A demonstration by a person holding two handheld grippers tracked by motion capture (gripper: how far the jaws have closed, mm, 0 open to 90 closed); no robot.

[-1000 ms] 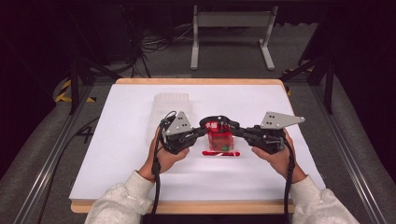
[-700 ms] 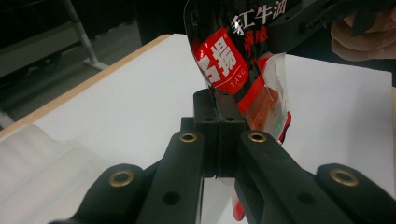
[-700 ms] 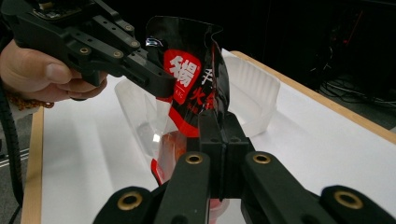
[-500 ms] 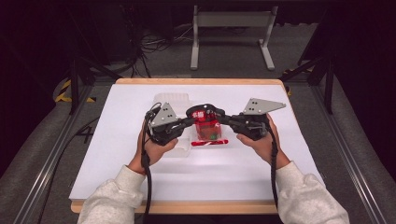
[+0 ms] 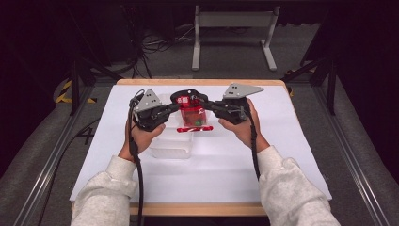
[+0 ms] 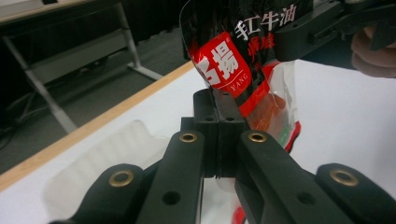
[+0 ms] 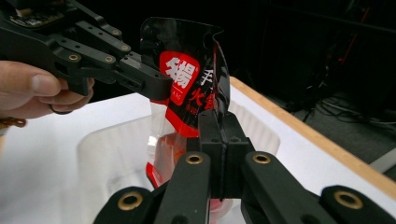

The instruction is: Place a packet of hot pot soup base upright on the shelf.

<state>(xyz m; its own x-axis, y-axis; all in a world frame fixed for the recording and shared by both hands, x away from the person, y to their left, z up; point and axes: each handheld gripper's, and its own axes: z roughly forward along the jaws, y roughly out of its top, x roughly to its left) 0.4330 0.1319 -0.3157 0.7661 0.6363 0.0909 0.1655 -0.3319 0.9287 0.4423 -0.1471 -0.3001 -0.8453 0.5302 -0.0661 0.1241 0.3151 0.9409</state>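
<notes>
You hold the red pouch [image 5: 192, 114] over the clear tray [image 5: 171, 147], left gripper [image 5: 173, 108] clenched on its nine-o'clock edge, right gripper [image 5: 210, 105] on three-o'clock.

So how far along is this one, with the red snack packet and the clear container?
Done: both grippers, left and right, are shut on the red snack packet, one at each side, holding it off the table. In hand: it hangs over the clear plastic container. Left, likely: lowering and releasing it.

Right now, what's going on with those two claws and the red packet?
Left gripper and right gripper both shut on red packet. Packet held up over clear tub. Nothing blocking.
</notes>
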